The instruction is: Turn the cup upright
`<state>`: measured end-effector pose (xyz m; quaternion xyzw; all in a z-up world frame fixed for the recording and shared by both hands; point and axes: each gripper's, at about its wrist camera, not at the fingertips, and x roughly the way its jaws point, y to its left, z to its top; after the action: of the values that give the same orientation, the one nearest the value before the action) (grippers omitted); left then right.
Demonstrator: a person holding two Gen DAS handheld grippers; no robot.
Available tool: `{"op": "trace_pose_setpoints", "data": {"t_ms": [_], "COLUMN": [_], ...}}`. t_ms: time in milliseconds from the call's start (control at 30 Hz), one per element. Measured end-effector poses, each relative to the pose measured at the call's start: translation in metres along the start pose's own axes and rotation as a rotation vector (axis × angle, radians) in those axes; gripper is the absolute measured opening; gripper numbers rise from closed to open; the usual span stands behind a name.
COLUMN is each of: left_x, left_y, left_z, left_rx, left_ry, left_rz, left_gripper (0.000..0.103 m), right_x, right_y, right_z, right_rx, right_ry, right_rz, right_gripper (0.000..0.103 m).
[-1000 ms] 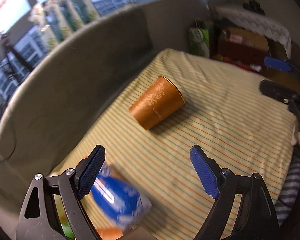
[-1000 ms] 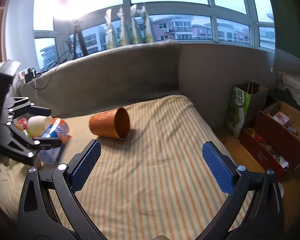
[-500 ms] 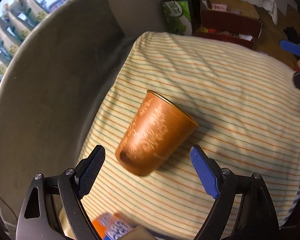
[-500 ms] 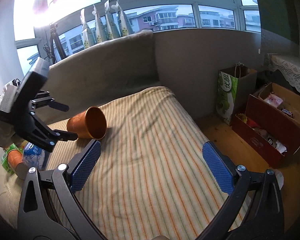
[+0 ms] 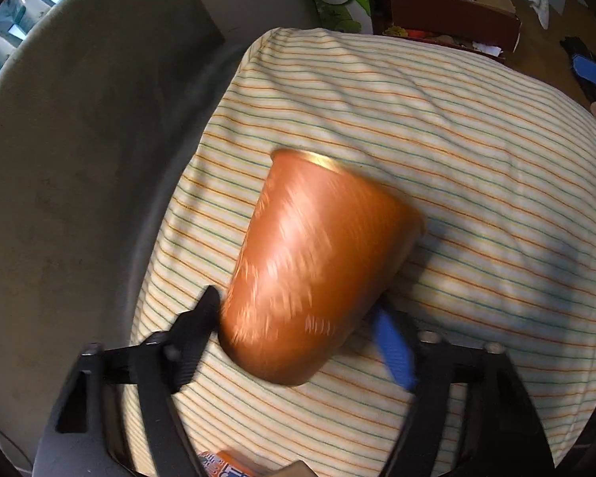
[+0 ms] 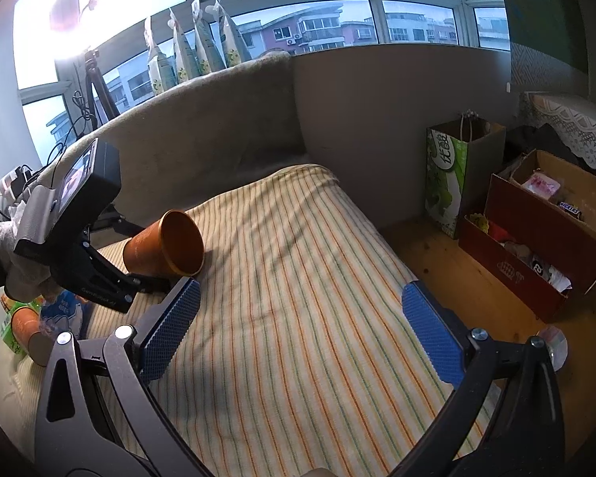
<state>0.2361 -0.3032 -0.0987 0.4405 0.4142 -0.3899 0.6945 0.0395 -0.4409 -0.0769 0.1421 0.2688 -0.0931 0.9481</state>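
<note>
An orange cup (image 5: pixel 314 266) lies on its side on the striped cloth (image 5: pixel 476 139), its gold rim pointing away from me. My left gripper (image 5: pixel 298 318) has its fingers on both sides of the cup's base end and looks closed on it; the picture is blurred. In the right wrist view the cup (image 6: pixel 167 244) lies at the left with its mouth facing right, and the left gripper (image 6: pixel 111 274) holds its base. My right gripper (image 6: pixel 298 330) is open and empty, hovering over the cloth to the right of the cup.
A grey sofa back (image 6: pixel 202 127) runs behind the cloth. A green paper bag (image 6: pixel 447 183) and a cardboard box of snacks (image 6: pixel 536 238) stand on the wooden floor at the right. Snack packets and a cup (image 6: pixel 28 326) lie at the left edge.
My left gripper has moved forward to the cup and its fingers have closed in around the cup's base. The right gripper has stayed open, its view shifting slightly.
</note>
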Motion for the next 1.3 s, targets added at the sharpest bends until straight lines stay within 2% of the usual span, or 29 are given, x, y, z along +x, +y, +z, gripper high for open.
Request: {"op": "trace_pose_setpoints", "data": {"t_ms": [133, 367, 500, 667, 1033, 1300], "left_x": [-0.002, -0.012, -0.019, -0.030, -0.071, -0.087], "left_y": [-0.002, -0.015, -0.011, -0.019, -0.051, -0.080], "left_z": [-0.003, -0.003, -0.005, -0.022, -0.085, -0.139], "left_rx": [-0.032, -0.074, -0.153, -0.214, -0.576, -0.824], "left_ry": [0.001, -0.005, -0.019, -0.056, -0.139, -0.167], "left_rz": [-0.009, -0.023, -0.054, -0.026, -0.022, -0.070], "left_gripper": [0.060, 0.058, 0.057, 0.057, 0.056, 0.057], "right_x": [0.000, -0.003, -0.007, -0.011, -0.021, -0.018], "right_y": [0.000, -0.001, -0.001, 0.000, 0.013, 0.038], "right_z": [0.000, 0.000, 0.000, -0.002, -0.003, -0.004], "right_rx": [0.002, 0.001, 0.007, 0.002, -0.015, -0.013], "right_ry": [-0.002, -0.007, -0.012, -0.014, -0.002, 0.088], "right_rz": [0.000, 0.004, 0.009, 0.018, 0.095, 0.238], "right_gripper": [0.103, 0.103, 0.103, 0.103, 0.103, 0.103]}}
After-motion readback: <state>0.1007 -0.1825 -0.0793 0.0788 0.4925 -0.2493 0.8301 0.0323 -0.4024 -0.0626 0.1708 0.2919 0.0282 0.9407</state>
